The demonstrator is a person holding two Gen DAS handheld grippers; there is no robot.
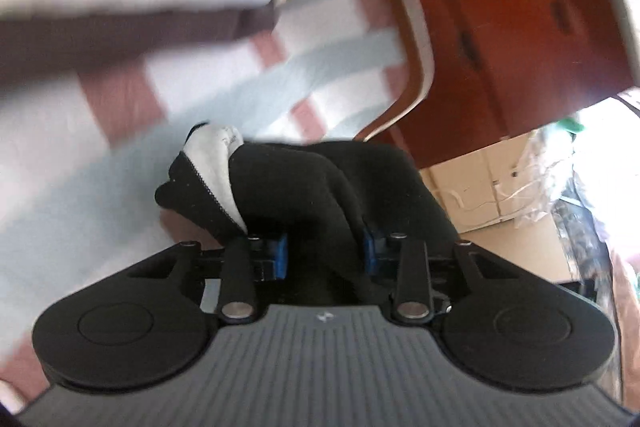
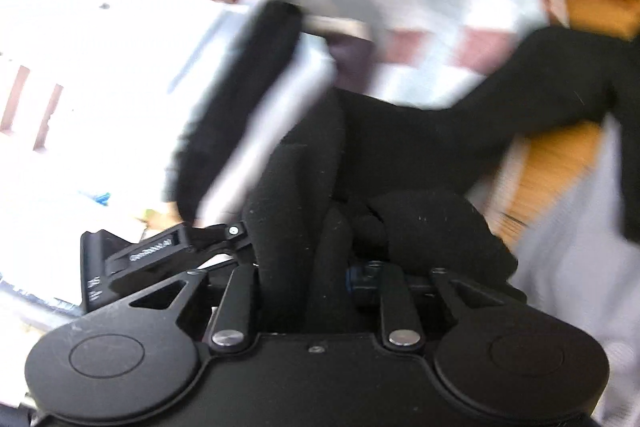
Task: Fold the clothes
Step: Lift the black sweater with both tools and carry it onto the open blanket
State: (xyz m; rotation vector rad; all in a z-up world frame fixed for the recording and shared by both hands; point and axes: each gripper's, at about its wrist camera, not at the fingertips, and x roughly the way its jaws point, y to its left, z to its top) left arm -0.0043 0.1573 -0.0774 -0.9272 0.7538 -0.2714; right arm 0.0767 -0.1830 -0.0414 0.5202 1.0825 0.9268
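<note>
Place: looks like a room in a home
Furniture: a reddish wooden cabinet (image 1: 520, 27) is seen behind a table (image 1: 416, 39)
Covering: a checked cloth (image 1: 328, 59) is spread there
Clutter: cardboard boxes (image 1: 492, 179) are stacked nearby

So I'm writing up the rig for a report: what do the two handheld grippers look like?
Both are matte black. The left gripper has a grey ribbed body with a small white logo, round side discs, silver pivot pins and blue pads on the jaws. The right gripper has an all-black body, the same discs and pins, and a black printed clip.
</note>
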